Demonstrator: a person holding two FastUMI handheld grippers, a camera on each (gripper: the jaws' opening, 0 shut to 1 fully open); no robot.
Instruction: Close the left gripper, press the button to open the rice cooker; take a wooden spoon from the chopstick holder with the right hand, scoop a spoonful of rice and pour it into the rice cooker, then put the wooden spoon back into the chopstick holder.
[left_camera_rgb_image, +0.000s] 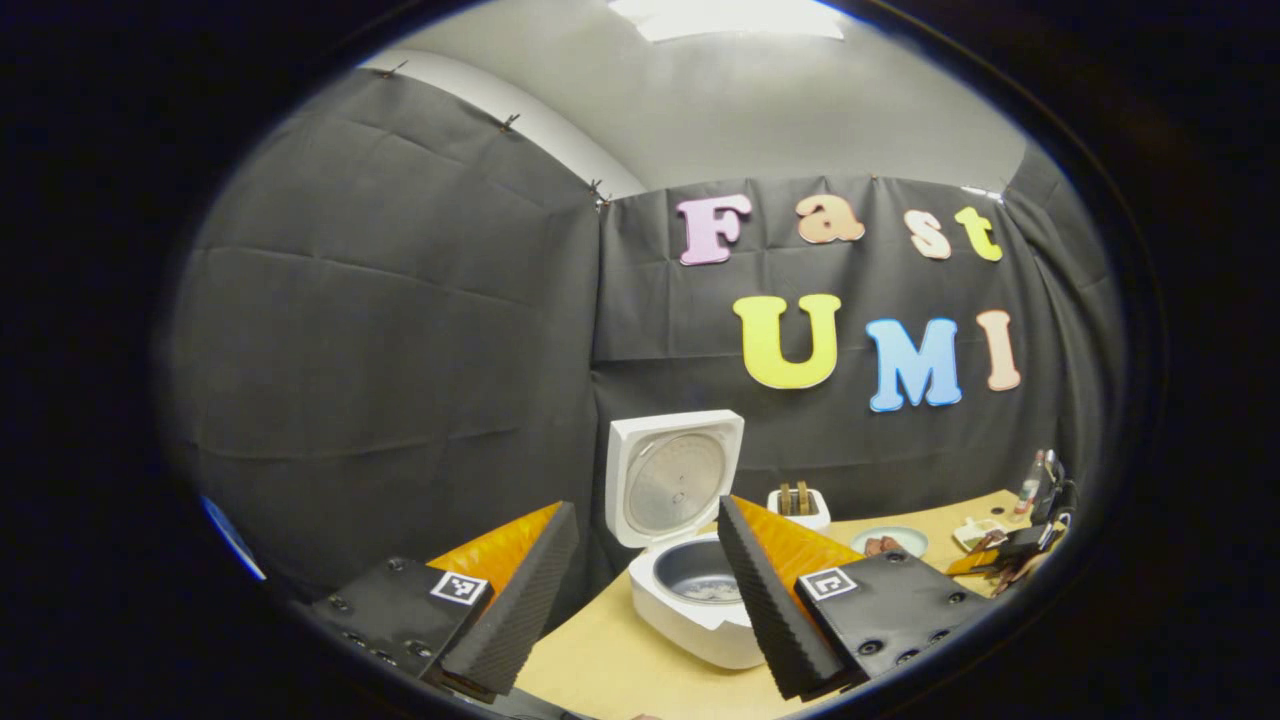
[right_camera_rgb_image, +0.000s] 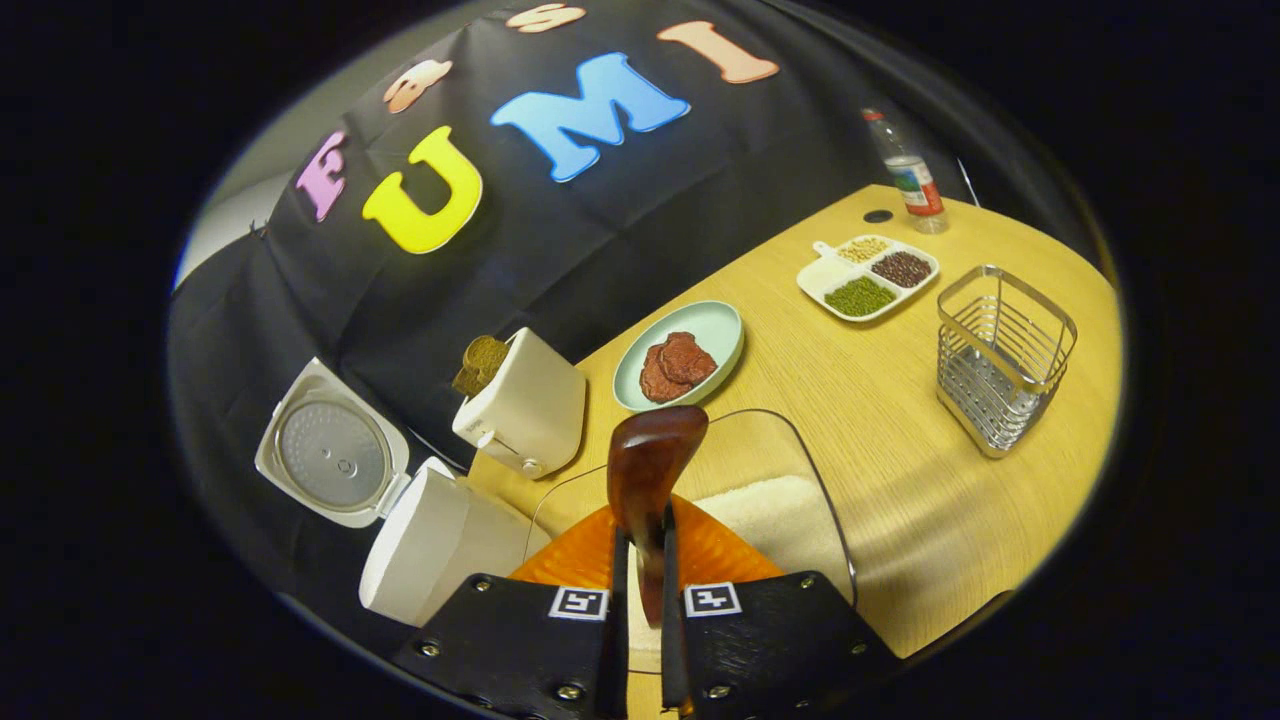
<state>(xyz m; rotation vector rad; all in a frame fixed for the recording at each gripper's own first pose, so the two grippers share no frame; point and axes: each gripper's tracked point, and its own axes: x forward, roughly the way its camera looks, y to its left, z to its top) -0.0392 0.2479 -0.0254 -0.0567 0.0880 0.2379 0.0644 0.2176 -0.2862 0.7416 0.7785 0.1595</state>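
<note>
We have the cooker (left_camera_rgb_image: 700, 590) open, its lid (left_camera_rgb_image: 672, 478) standing upright at the back and a little rice already lying in the pot. The left gripper (left_camera_rgb_image: 640, 590) hangs released, fingers spread wide with nothing between them, well back from the cooker.

The right gripper (right_camera_rgb_image: 640, 590) is clenched on the spoon (right_camera_rgb_image: 652, 470) — both fingers press the handle, and the bowl of the spoon rises ahead of them, over the clear rice tub (right_camera_rgb_image: 760, 510). We cannot tell whether the spoon carries any rice; its back faces us. The holder (right_camera_rgb_image: 1003, 358) stands off to the side on the table (right_camera_rgb_image: 900, 520), well apart from the tub, and looks ready to take the spoon back.

What could go wrong from here, as we judge it:

- The handle is thin and smooth and held near one end — a twist in the grip would tip the bowl and spill rice on the table between tub and cooker.
- The toaster (right_camera_rgb_image: 525, 405) sits just beside the cooker, and the plate (right_camera_rgb_image: 682, 355) is near the path; a low swing could clip either.
- A tilt begun too early would drop grains on the cooker's rim, not in the pot.
- On return, the wire holder is light and could slide or topple if the spoon strikes its rim.
</note>
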